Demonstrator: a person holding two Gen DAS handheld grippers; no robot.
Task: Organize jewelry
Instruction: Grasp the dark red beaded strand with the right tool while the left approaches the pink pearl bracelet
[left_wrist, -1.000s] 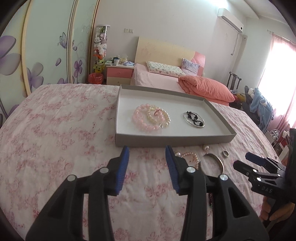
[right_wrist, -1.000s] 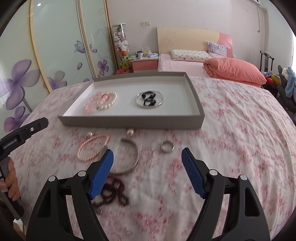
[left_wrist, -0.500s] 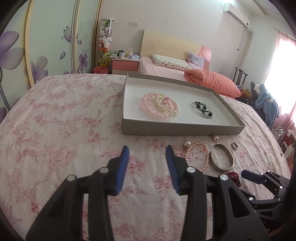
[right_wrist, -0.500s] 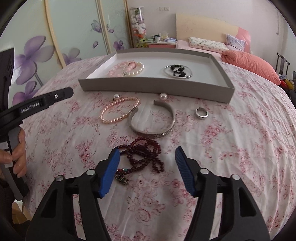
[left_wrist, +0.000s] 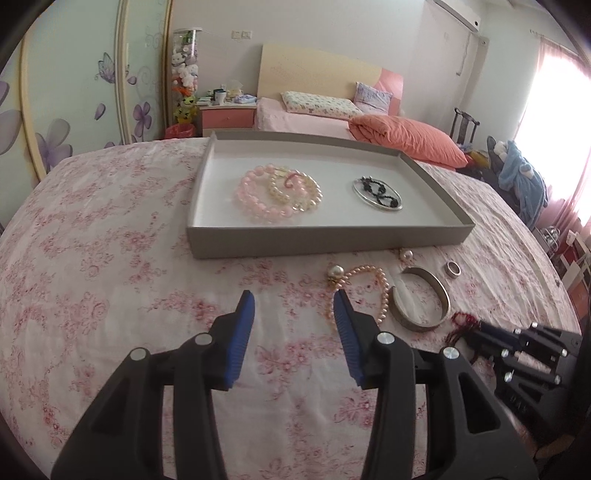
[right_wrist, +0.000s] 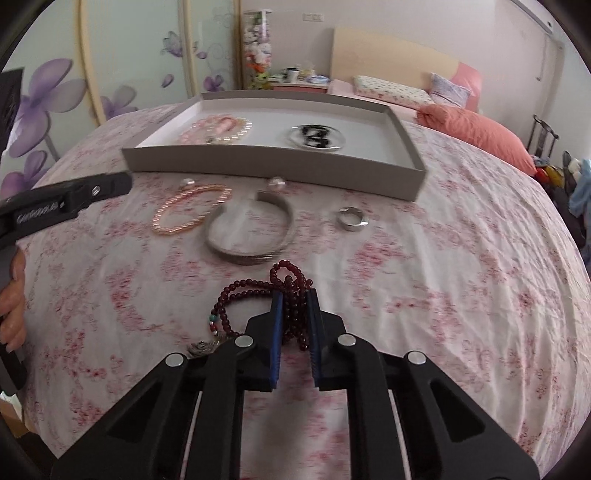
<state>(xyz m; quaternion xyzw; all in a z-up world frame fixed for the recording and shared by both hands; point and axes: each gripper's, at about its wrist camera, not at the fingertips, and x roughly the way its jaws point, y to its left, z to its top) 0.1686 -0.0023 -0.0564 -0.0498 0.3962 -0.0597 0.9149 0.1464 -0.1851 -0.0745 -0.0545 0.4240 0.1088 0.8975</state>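
The dark red bead string (right_wrist: 258, 291) lies on the floral bedspread (right_wrist: 443, 295), near of the silver cuff (right_wrist: 251, 236); the right claw (right_wrist: 295, 317) is clamped on its beads; the left claw (left_wrist: 293, 314) hangs parted above the spread, holding nothing; the grey tray (left_wrist: 325, 240) sits farther off.

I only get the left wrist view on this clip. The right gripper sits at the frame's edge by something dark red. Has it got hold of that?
Observer: Yes, the right gripper is closed on the dark red bead strand.
Reviewer: Lifted?
Observer: The strand's loose end lies on the bedspread.
Reviewer: Anything on that strand?
Observer: A silvery charm and a few coloured beads near its end.
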